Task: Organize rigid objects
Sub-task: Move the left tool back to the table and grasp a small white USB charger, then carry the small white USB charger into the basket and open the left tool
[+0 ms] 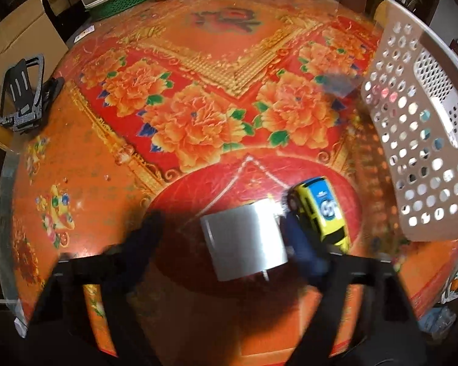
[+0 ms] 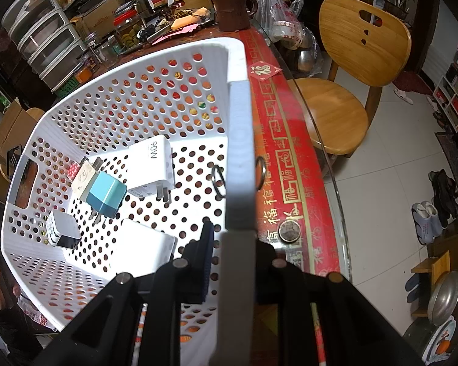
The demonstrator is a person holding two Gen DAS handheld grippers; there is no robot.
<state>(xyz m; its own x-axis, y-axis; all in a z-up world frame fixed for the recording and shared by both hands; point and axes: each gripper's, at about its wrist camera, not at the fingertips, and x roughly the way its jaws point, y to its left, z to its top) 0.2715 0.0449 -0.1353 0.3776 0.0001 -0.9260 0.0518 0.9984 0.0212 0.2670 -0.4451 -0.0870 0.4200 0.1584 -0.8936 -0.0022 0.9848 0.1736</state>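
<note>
My left gripper (image 1: 226,231) is spread wide around a shiny silver metal cylinder (image 1: 244,242) on the red floral tablecloth (image 1: 198,106), a yellow-and-blue toy car (image 1: 322,210) beside its right finger. My right gripper (image 2: 236,244) pinches the white perforated plastic basket's rim (image 2: 239,152); chargers lie inside.

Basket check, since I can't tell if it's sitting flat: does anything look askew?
Yes. The white basket is tipped up, with the right gripper clamped on its rim. The chargers inside lie jumbled.
</note>
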